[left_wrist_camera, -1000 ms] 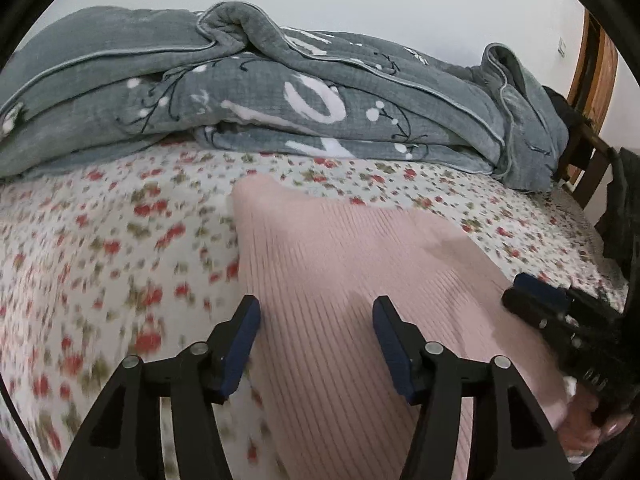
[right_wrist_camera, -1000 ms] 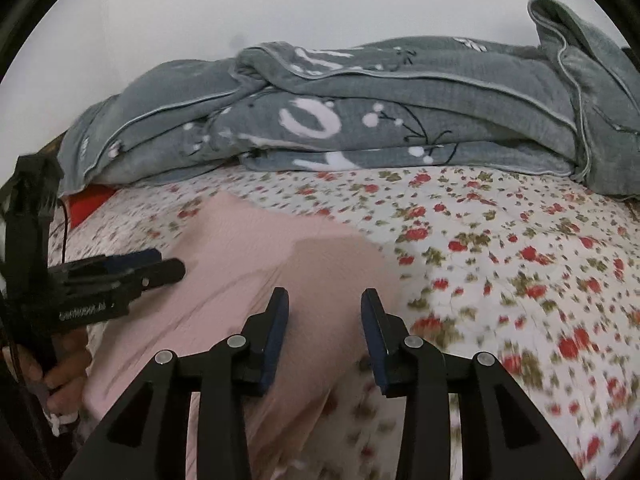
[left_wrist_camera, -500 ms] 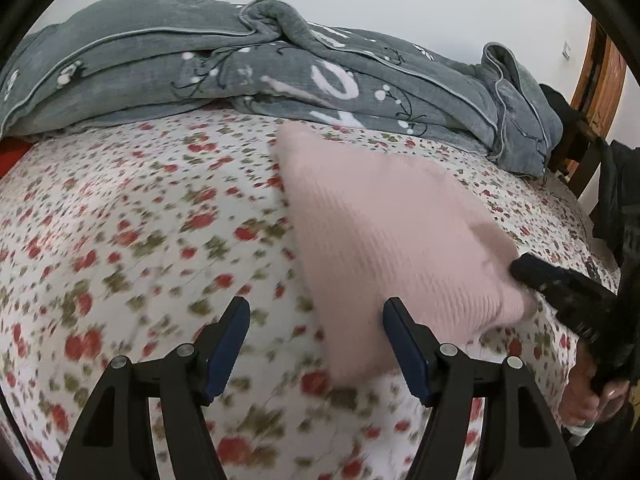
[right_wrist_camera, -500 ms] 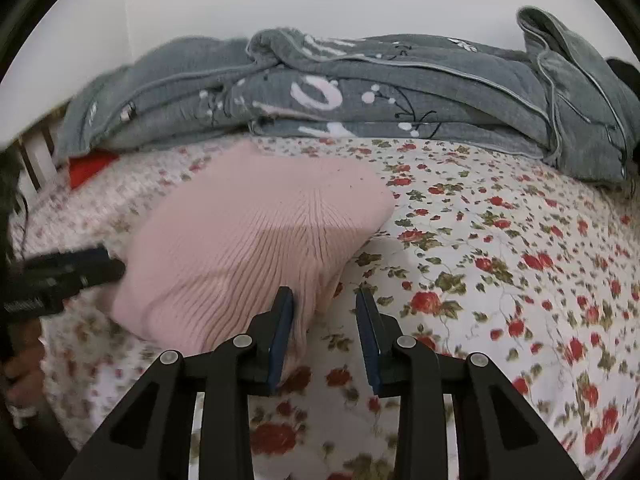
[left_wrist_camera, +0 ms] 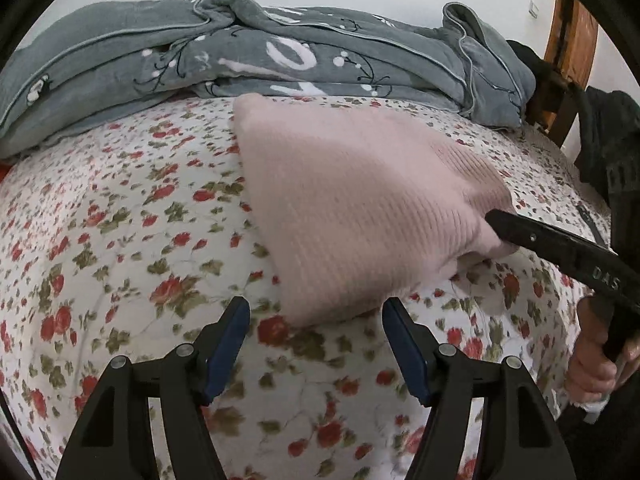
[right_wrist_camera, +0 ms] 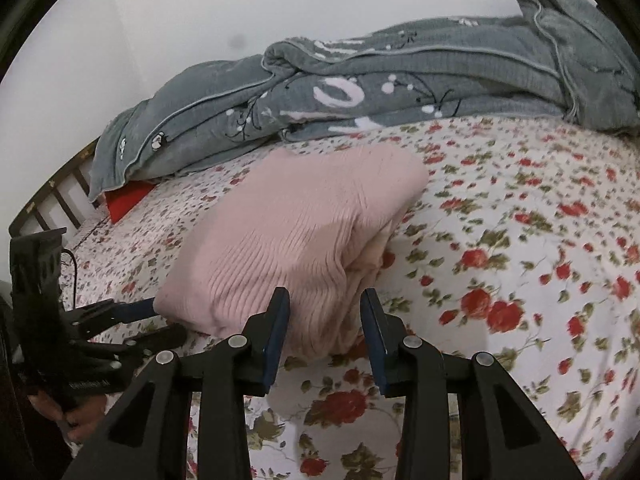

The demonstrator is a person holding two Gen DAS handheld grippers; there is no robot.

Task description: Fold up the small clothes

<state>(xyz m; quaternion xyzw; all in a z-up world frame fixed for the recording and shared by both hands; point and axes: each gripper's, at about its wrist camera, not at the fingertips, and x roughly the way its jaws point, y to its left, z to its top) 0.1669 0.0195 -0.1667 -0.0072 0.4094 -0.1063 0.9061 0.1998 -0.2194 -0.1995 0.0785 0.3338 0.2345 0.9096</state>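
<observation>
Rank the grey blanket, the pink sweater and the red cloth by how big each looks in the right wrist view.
1. Grey blanket, widest, across the back of the bed.
2. Pink sweater, folded and nearer the camera, so its true size is unsure.
3. Red cloth, only a corner showing beneath the blanket.

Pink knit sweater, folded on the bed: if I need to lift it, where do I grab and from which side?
Probably take the pink knit sweater at its near corner, where the stacked layers bunch into a thick edge just ahead of the right gripper. Come in low from the near side, jaws straddling all the layers. The flat top offers nothing to pinch.
</observation>
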